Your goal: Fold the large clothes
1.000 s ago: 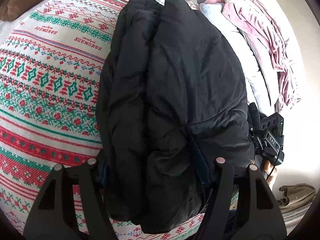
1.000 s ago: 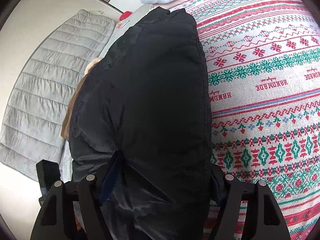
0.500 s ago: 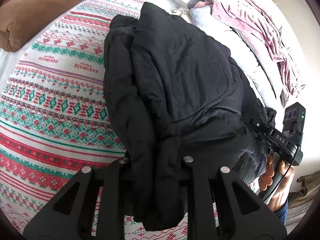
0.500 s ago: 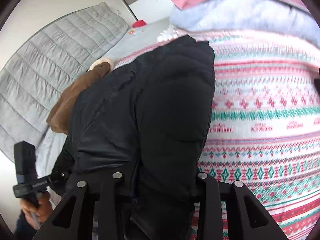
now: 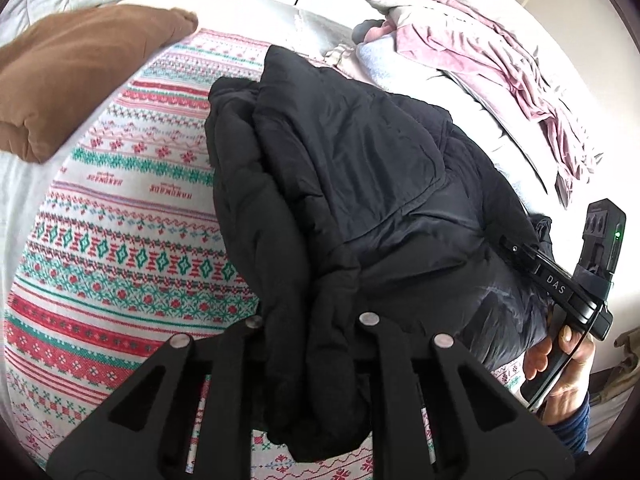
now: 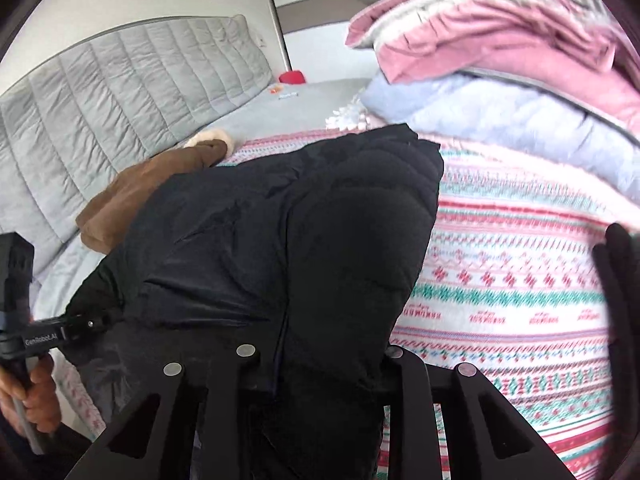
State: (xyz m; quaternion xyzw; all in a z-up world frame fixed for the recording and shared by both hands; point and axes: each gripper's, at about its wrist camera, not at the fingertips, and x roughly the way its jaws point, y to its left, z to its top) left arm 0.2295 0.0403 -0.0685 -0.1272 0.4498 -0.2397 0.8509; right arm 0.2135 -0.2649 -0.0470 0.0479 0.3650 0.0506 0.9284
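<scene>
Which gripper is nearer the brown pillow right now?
Left. The left gripper clamps the black jacket on the side where the brown pillow lies. The right gripper grips the jacket's opposite edge, beside the pink bedding pile.

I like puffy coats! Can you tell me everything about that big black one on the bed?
The black jacket is puffy, quilted and slightly shiny, folded into a thick long bundle. It lies on the patterned blanket. The left gripper and right gripper each pinch its near end.
</scene>
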